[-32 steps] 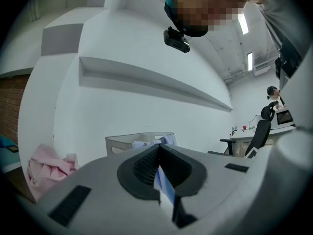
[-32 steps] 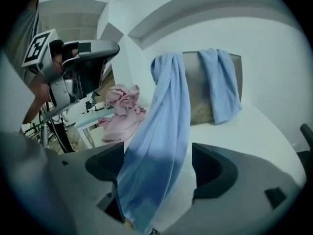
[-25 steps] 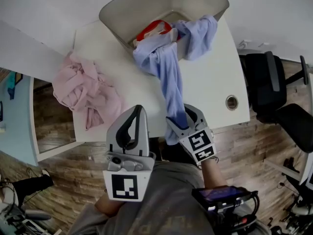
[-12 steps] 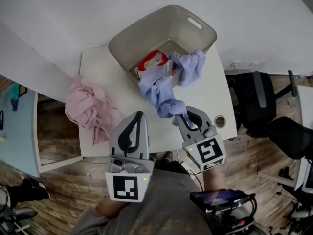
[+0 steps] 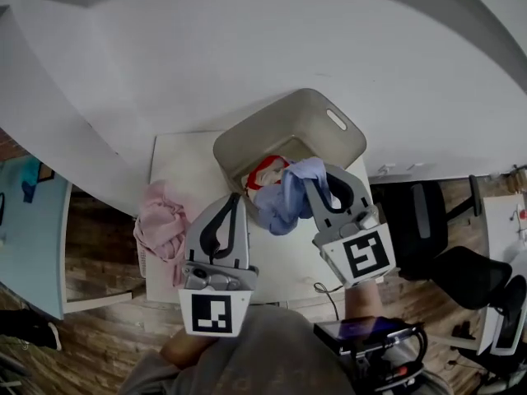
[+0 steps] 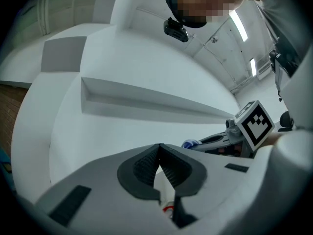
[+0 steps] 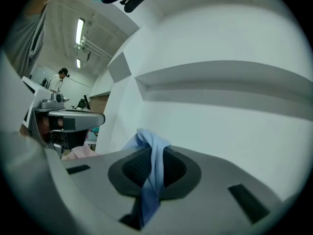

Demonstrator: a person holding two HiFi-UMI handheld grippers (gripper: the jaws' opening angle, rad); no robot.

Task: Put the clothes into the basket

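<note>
Right gripper (image 5: 319,175) clamped on blue shirt (image 5: 288,202); likely light, limp, trailing; bunched fold grips best; left gripper (image 5: 235,197) closed, empty.

A white table (image 5: 177,167) stands against a white wall (image 5: 247,48). Around it is a brown wooden floor (image 5: 95,245). A black chair (image 5: 428,229) stands just beside the table on the right, and a pale blue board (image 5: 25,253) is on the left. Far off, a person (image 7: 61,76) stands in a room with long ceiling lights (image 7: 79,31) overhead.
</note>
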